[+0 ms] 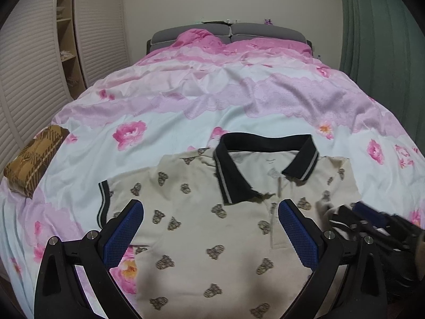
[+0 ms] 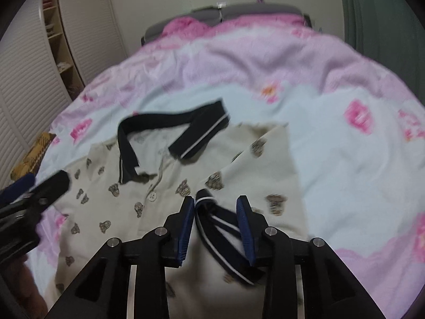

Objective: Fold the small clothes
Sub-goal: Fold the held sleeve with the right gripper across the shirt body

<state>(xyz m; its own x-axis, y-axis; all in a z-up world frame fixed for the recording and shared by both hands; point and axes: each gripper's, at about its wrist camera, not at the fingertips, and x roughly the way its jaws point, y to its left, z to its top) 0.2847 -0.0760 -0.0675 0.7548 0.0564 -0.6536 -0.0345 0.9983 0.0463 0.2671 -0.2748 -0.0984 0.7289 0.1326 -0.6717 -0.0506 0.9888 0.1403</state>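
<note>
A cream polo shirt (image 1: 191, 194) with brown bear prints and a black collar (image 1: 265, 138) lies front up on the bed. My left gripper (image 1: 211, 207) hovers open over its chest, with nothing between the blue pads. In the right wrist view the shirt (image 2: 106, 186) has its right sleeve (image 2: 265, 164) folded in over the front. The striped dark cuff (image 2: 220, 220) lies loose between the parted jaws of my right gripper (image 2: 215, 199), and the pads do not press on it. The other sleeve's cuff (image 1: 103, 199) lies flat at the left.
A folded brown plaid garment (image 1: 34, 162) sits at the bed's left edge. The pink floral cover (image 1: 212, 93) stretches back to a grey headboard (image 1: 228, 32). Louvred wardrobe doors (image 1: 26, 79) stand at the left, and a green curtain (image 1: 385, 40) hangs at the right.
</note>
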